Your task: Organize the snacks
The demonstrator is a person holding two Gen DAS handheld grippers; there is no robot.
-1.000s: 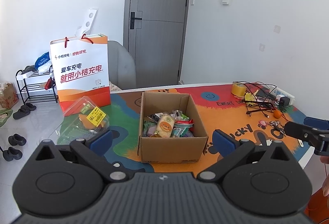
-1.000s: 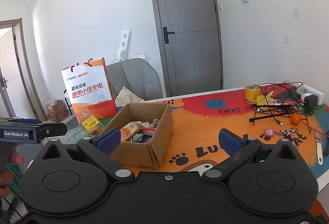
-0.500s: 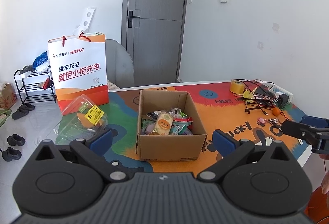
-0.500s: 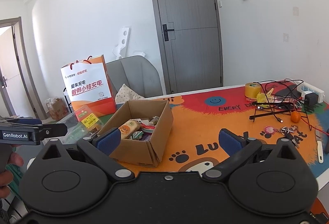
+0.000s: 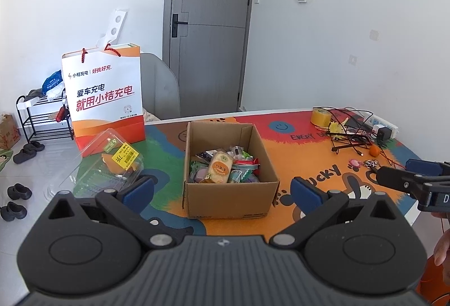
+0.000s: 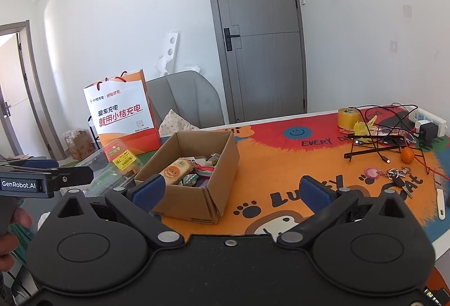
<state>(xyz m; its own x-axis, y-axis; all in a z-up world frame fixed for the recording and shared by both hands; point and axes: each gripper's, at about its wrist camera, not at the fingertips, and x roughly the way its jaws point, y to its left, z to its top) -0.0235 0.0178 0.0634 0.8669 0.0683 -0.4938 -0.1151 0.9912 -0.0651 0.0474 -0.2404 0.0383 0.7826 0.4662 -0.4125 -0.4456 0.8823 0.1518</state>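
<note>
An open cardboard box (image 5: 230, 202) stands in the middle of the colourful table mat, filled with wrapped snacks (image 5: 220, 169). A round orange-labelled packet lies on top. My left gripper (image 5: 222, 190) hovers open just in front of the box, holding nothing. In the right wrist view the same box (image 6: 222, 173) sits left of centre, snacks (image 6: 180, 171) showing. My right gripper (image 6: 231, 192) is open and empty, near the box's right corner. A clear plastic clamshell (image 5: 112, 165) with a yellow label lies left of the box.
An orange-and-white paper bag (image 5: 104, 98) stands behind the clamshell. Tape roll (image 5: 321, 117), tangled cables (image 5: 351, 134), a power strip (image 5: 385, 127), a small orange (image 6: 407, 155) and keys (image 6: 393, 173) crowd the table's right end. A grey chair (image 6: 182, 98) is behind the table.
Both views shifted only slightly; the box sits a little further left in each. Both grippers stay open and nothing on the table has moved.
</note>
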